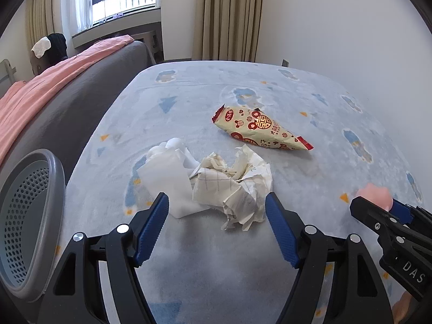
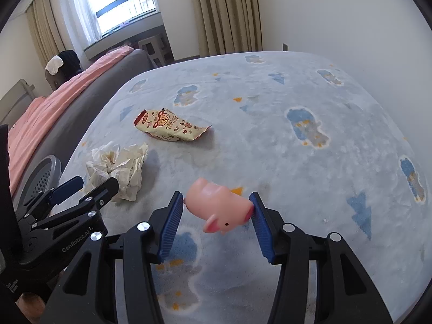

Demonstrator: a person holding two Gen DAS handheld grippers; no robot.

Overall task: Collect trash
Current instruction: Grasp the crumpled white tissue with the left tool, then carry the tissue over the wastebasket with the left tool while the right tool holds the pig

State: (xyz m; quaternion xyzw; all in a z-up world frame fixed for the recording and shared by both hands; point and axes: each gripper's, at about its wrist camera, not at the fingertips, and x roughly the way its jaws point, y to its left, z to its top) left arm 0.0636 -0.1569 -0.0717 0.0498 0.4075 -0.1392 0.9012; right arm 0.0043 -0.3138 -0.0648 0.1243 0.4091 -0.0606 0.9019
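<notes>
On the light blue patterned rug lie a crumpled paper ball (image 1: 237, 186) (image 2: 118, 167), a white tissue (image 1: 167, 172) touching its left side, and a cream-and-red snack wrapper (image 1: 262, 128) (image 2: 170, 127) farther back. My left gripper (image 1: 217, 205) is open, its blue pads either side of the near edge of the paper and tissue; it also shows in the right wrist view (image 2: 89, 186). My right gripper (image 2: 217, 201) is shut on a pink toy pig (image 2: 218, 205), held just above the rug; it also shows in the left wrist view (image 1: 378, 205).
A grey perforated bin (image 1: 29, 216) (image 2: 43, 178) stands at the rug's left edge. A grey bed with a pink cover (image 1: 54, 81) runs along the left. Curtains (image 1: 226, 16) and a white wall close the far side.
</notes>
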